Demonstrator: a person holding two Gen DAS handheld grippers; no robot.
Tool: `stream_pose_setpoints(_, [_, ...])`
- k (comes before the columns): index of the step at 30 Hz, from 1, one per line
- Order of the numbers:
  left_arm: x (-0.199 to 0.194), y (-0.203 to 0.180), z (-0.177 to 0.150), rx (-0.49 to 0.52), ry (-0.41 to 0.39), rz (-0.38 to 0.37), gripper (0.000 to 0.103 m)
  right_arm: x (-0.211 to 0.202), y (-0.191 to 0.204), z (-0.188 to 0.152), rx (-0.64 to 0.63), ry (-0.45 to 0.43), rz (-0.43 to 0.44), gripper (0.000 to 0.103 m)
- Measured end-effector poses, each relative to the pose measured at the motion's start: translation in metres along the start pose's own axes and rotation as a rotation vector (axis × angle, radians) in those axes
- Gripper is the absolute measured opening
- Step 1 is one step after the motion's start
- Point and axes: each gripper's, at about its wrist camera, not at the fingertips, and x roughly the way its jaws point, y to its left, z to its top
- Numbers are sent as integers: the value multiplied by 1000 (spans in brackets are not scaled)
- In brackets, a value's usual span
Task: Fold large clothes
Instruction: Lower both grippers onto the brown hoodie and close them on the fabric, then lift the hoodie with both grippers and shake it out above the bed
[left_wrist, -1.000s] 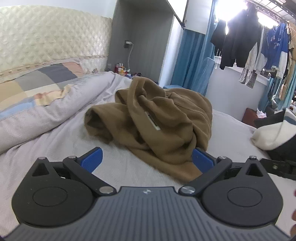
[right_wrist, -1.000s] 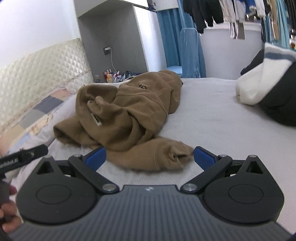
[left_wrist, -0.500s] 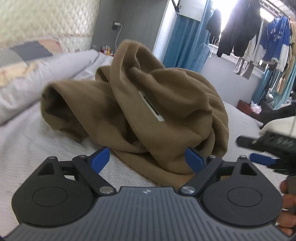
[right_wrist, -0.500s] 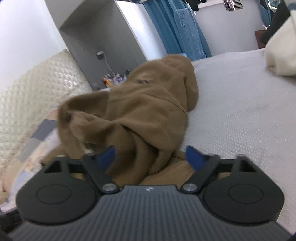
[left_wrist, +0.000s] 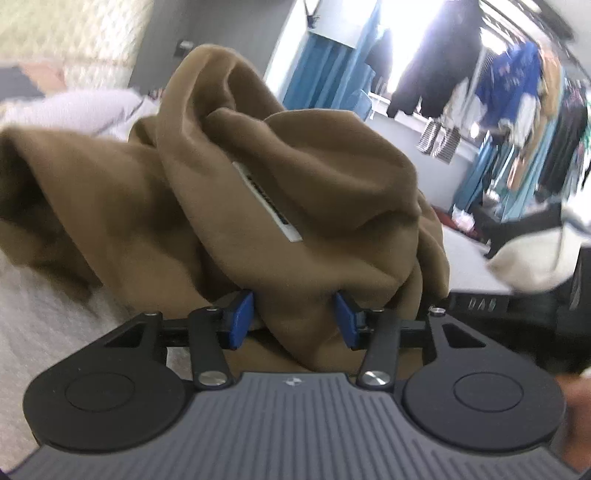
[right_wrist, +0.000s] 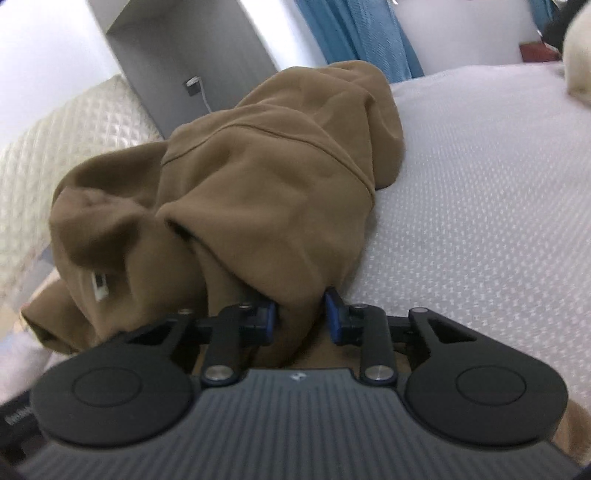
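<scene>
Left gripper (left_wrist: 294, 319) and right gripper (right_wrist: 301, 315) both narrowed, pinching folds of brown hoodie (right_wrist: 258, 192) heaped directly ahead on bed (right_wrist: 480, 206).

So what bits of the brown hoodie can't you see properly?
- Brown hoodie white label: print blurred, left wrist view.
- Fabric at the left gripper: hidden by its body.
- Fabric at the right gripper: hidden by the folds.
- Whole shape: crumpled on the bed, sleeves buried.
</scene>
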Motion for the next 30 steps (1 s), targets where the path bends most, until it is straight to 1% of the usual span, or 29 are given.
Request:
stream_pose_setpoints(1, [1, 1, 1, -5, -3, -5, 52, 1, 2, 0, -6, 4, -4, 30])
stream_pose_setpoints(2, [2, 0, 1, 0, -7, -5, 46, 1, 4, 0, -23, 7, -7, 30])
stream_pose_setpoints(3, [2, -1, 2, 2, -12, -6, 41, 1, 6, -1, -32, 7, -8, 25])
stream_pose_setpoints(4, [1, -3, 2, -2, -11, -19, 31, 0, 8, -1, -36, 9, -4, 22])
stream_pose_setpoints(5, [-1, -5, 4, 3, -9, -26, 25, -1, 9, -1, -46, 14, -8, 18])
stream_pose_setpoints(7, [-14, -12, 6, 37, -35, -20, 20, -8, 15, 0, -88, 4, -21, 16])
stream_pose_setpoints(8, [-20, -14, 8, 34, -52, -26, 18, -12, 19, -1, -107, -8, -25, 15])
stream_pose_setpoints(12, [-49, -16, 13, -11, -101, -55, 14, -41, 33, -1, -169, -60, -19, 14])
stream_pose_setpoints(17, [-102, -35, 14, 14, -149, -78, 12, -88, 52, 4, -236, -144, -1, 13])
stream_pose_setpoints(24, [-196, -73, 13, 0, -225, -155, 10, -139, 62, 15, -234, -218, 9, 12])
stream_pose_setpoints(27, [-235, -90, 5, -13, -238, -194, 10, -163, 62, 15, -216, -237, 8, 12])
stream_pose_setpoints(30, [-273, -115, -8, 13, -252, -230, 9, -192, 62, 9, -230, -251, -10, 12])
